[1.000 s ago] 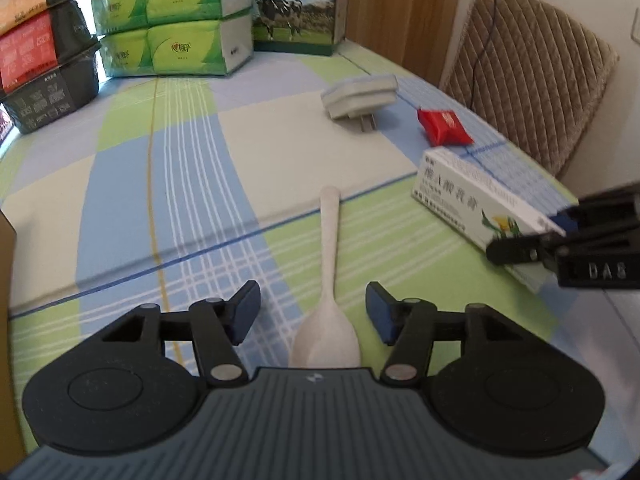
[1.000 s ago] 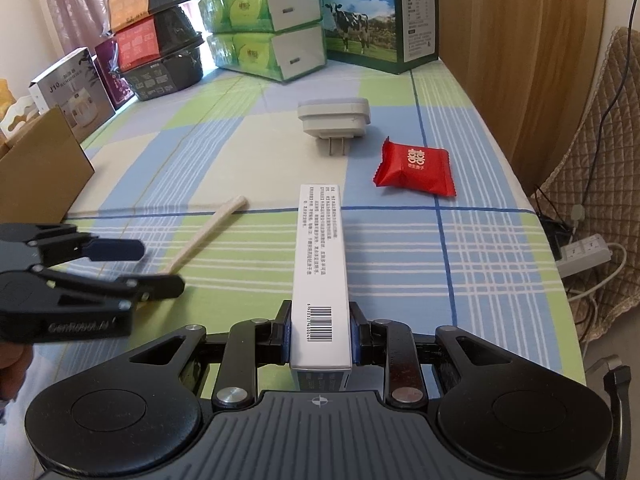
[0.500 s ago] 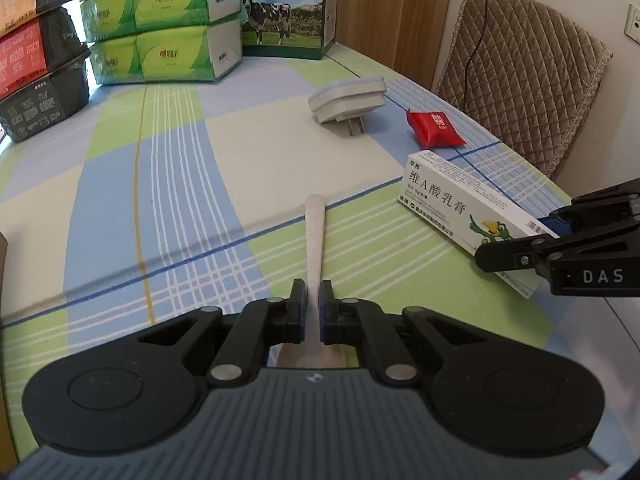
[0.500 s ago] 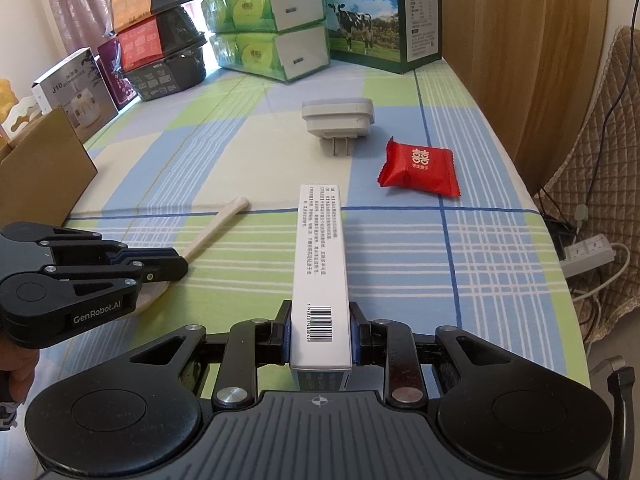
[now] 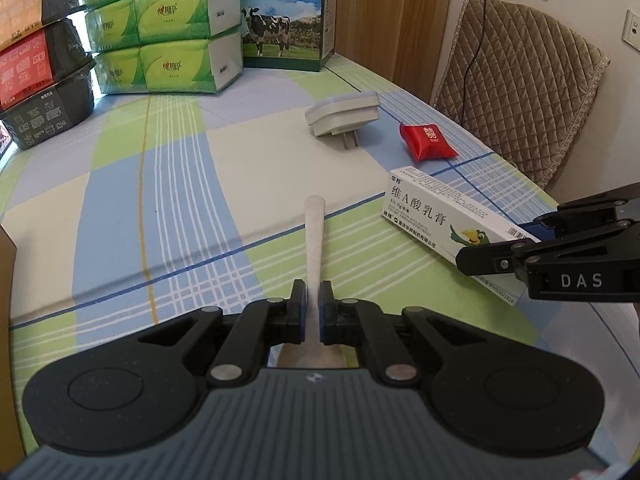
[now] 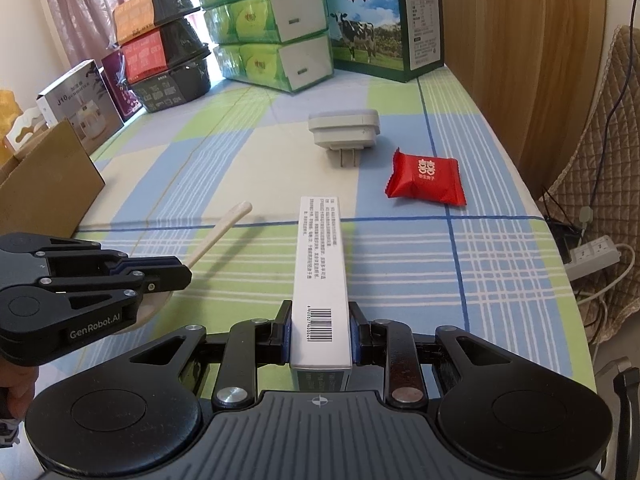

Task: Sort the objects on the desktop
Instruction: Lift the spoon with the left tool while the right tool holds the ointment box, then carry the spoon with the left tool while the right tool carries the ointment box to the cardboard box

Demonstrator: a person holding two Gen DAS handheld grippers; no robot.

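Your left gripper (image 5: pixel 313 304), apart a second ago, now pinches the spoon (image 5: pixel 314 236), seemingly lifted; your right gripper (image 6: pixel 320 330) stays clamped on the ointment box (image 6: pixel 320 264).

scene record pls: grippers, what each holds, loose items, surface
left gripper: shut on spoon, near its bowl
right gripper: shut on box, at barcode end
loose: plug adapter, red packet, apart from each other
surface: checked tablecloth
back: tissue packs, milk carton

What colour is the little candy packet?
Red, with white characters on it; the candy packet shows best in the right wrist view.
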